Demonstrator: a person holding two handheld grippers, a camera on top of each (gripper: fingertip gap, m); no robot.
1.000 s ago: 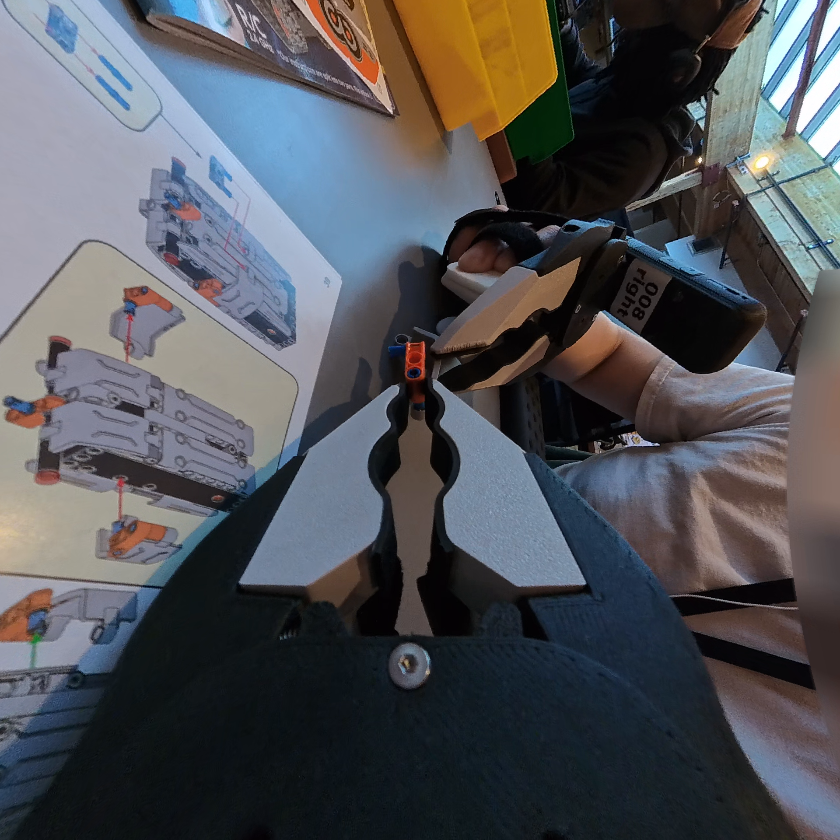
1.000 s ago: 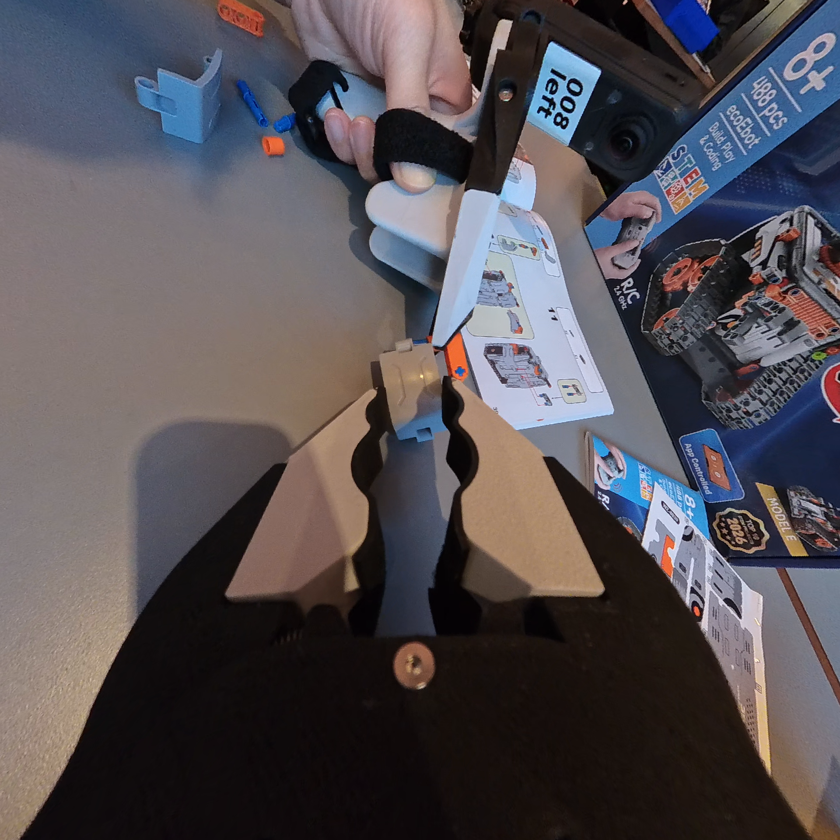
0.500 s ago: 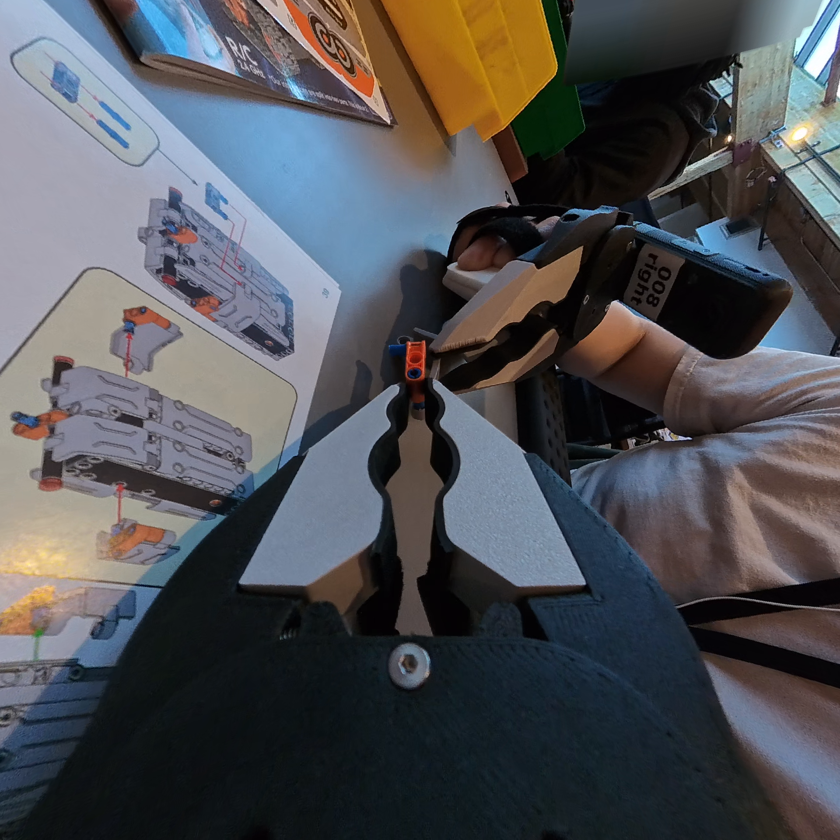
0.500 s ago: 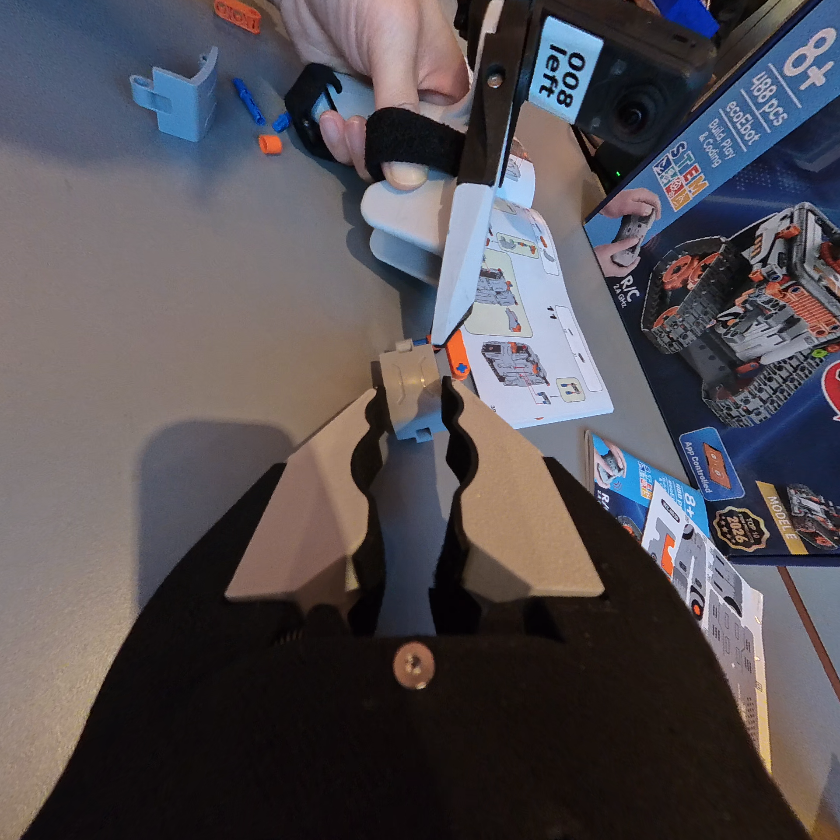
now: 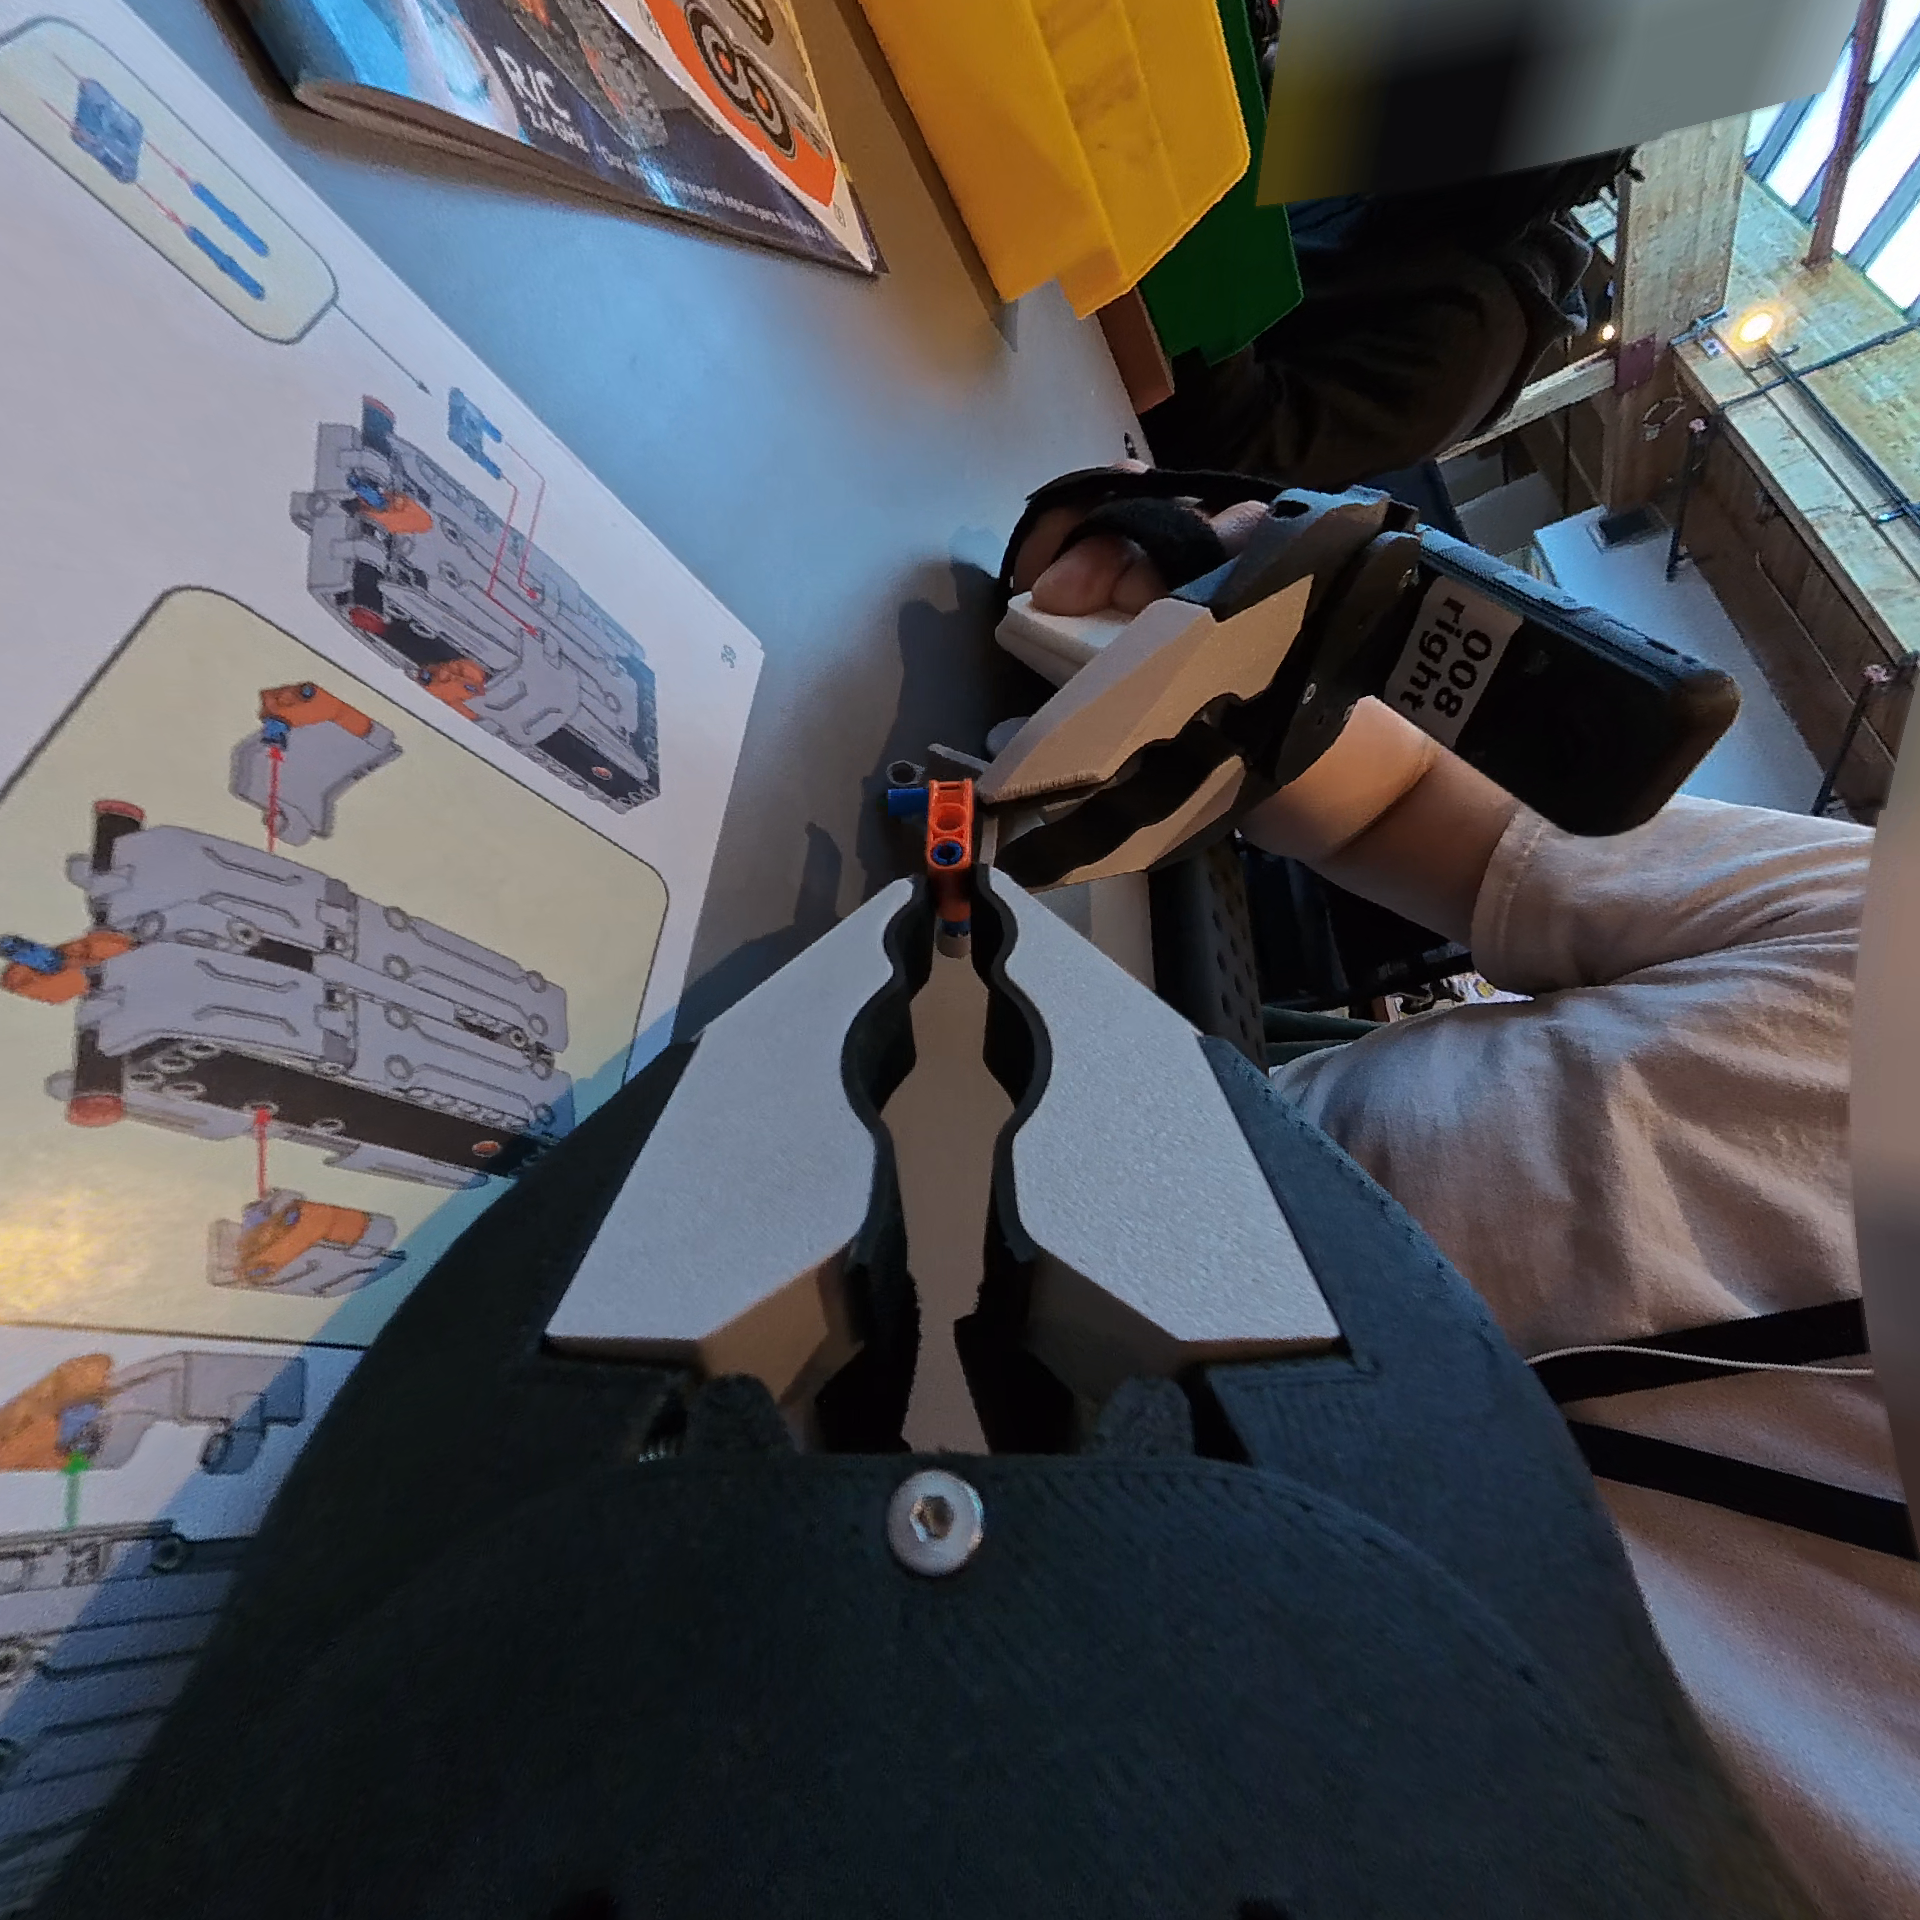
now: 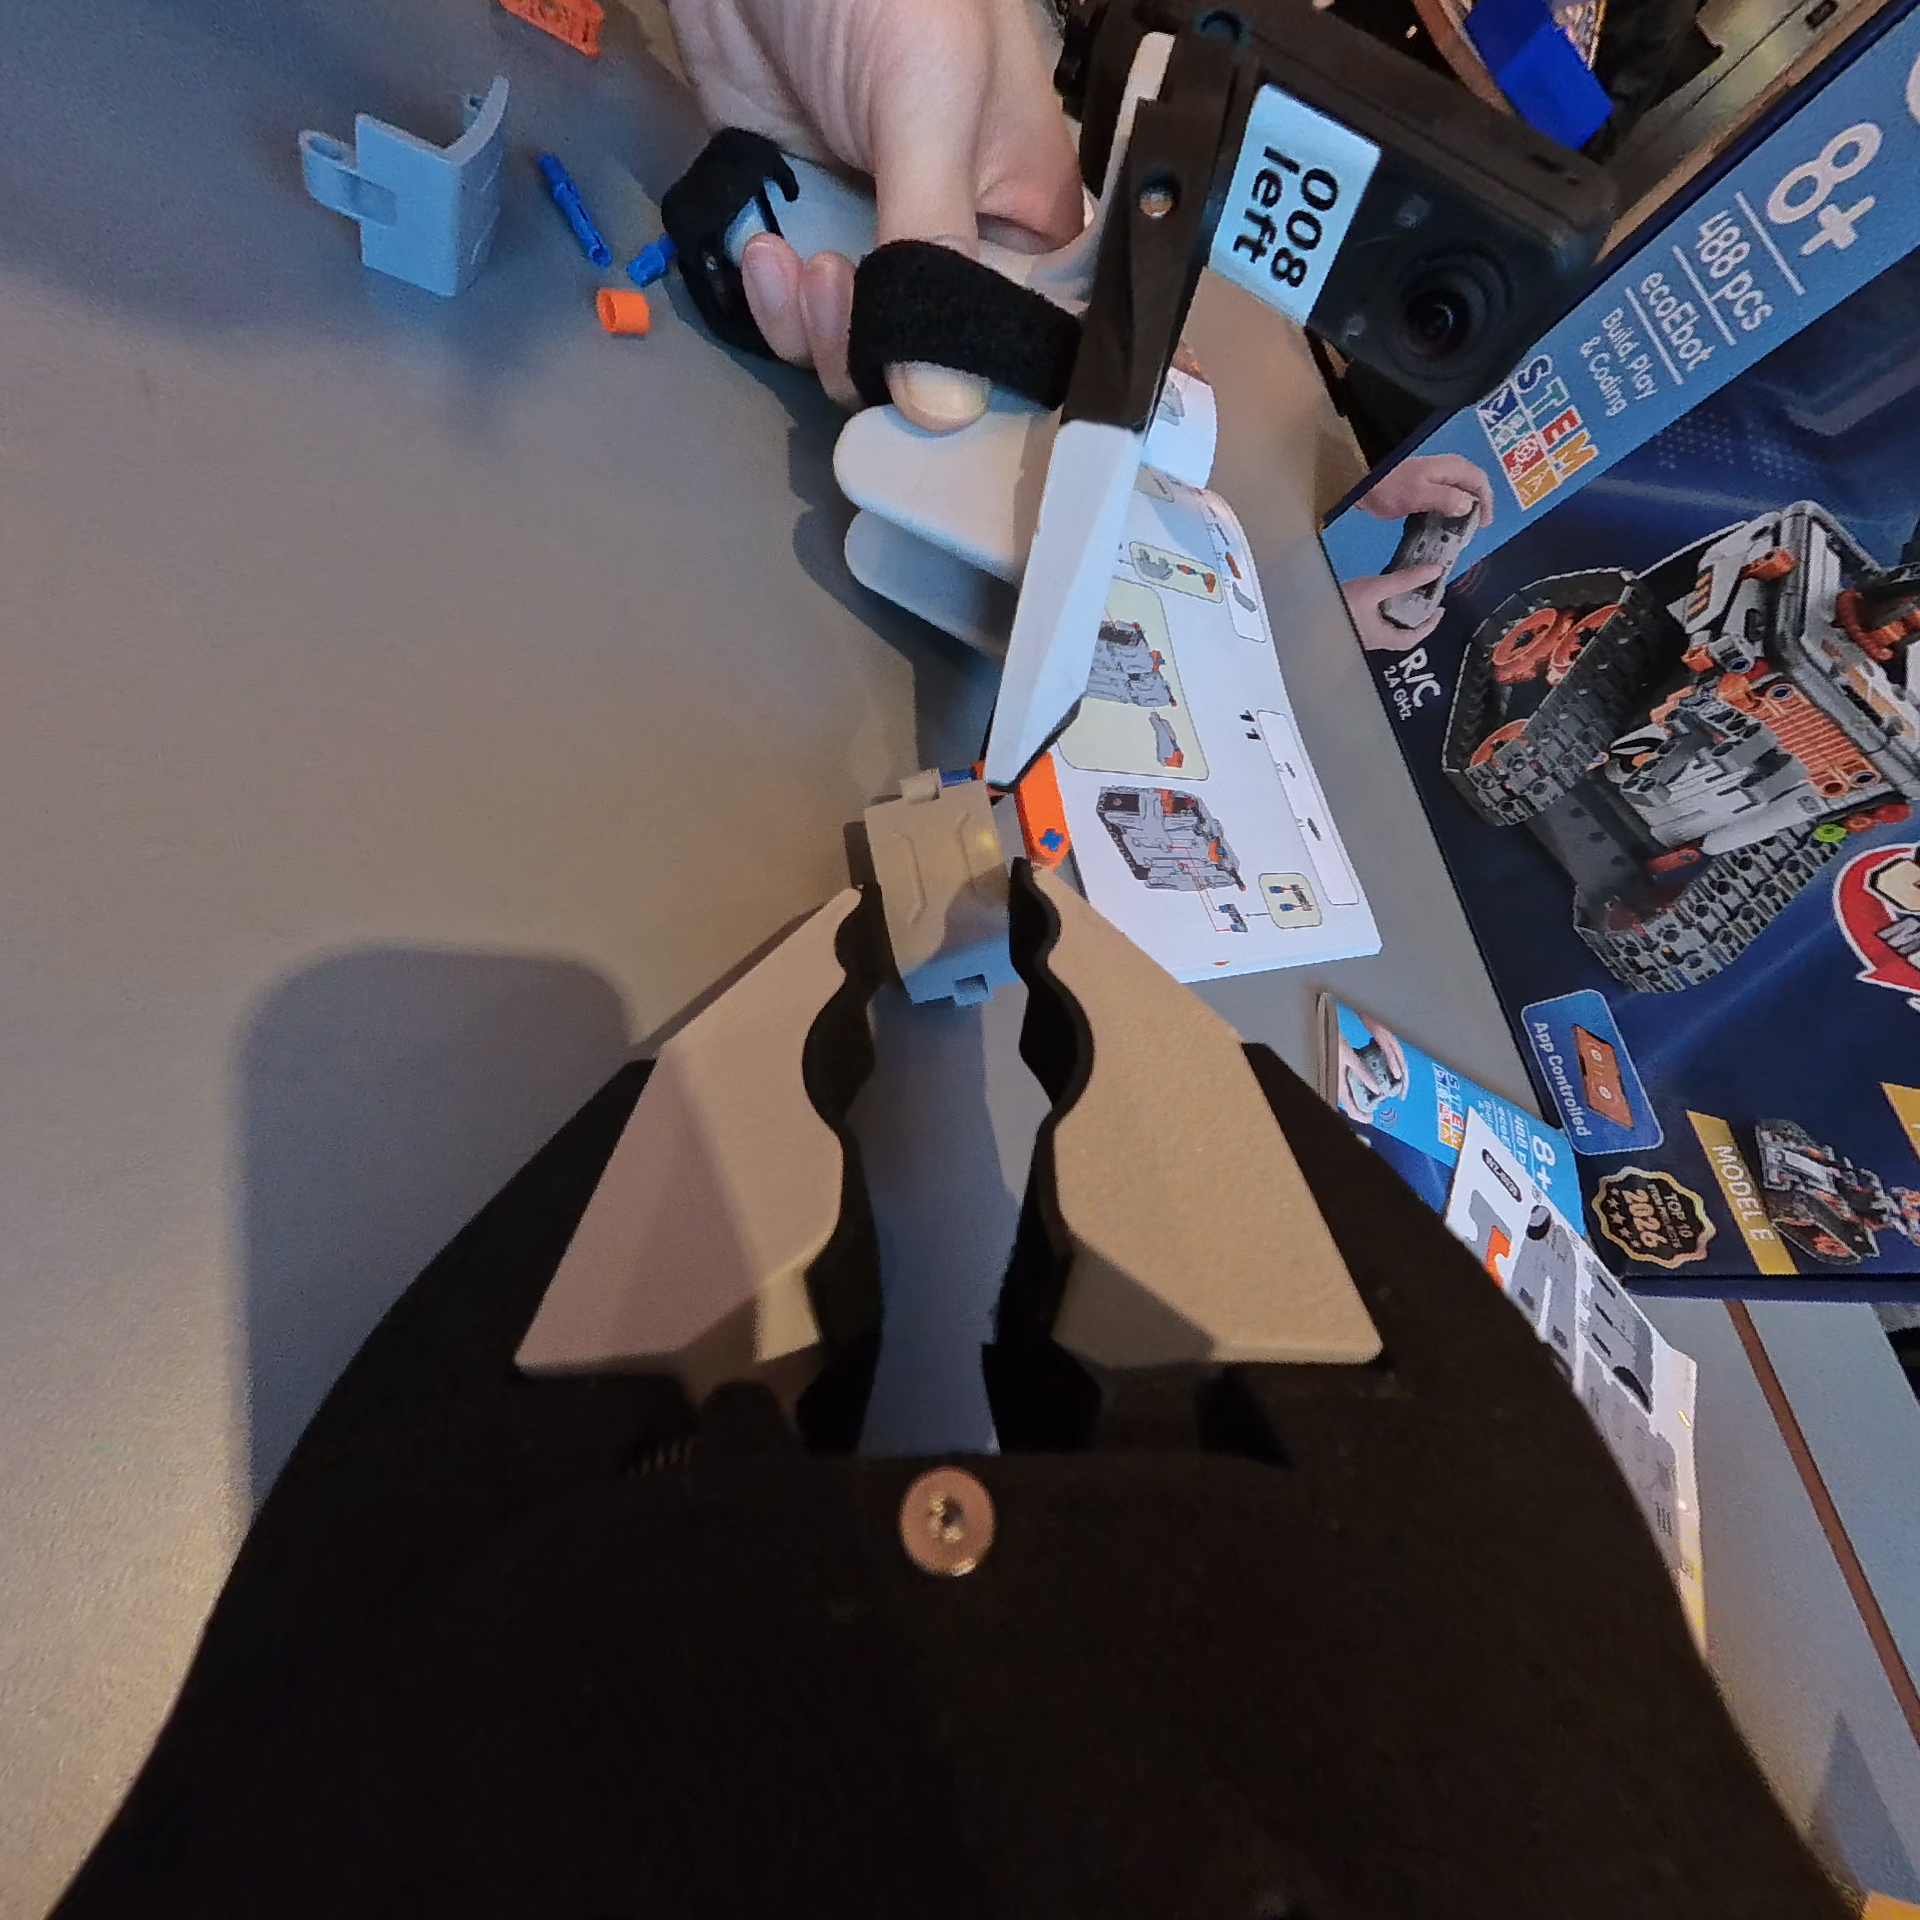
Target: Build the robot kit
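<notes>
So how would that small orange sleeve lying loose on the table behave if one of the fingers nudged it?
The orange sleeve looks like a short hollow plastic tube, so it would probably roll or skid on the smooth grey table. It seems very light, and likely rigid rather than squashy. Being so small, it may slip out of a pinch.

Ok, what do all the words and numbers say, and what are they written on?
I can't copy out writing, but these things carry it:
Left sticker, white, on the left gripper: short black print.
Right sticker, white, on the right gripper: short black print.
Blue toy box: big and small print, badges.
Open instruction booklet: mostly pictures, a few small numbers.
Small leaflet: tiny print.
</notes>
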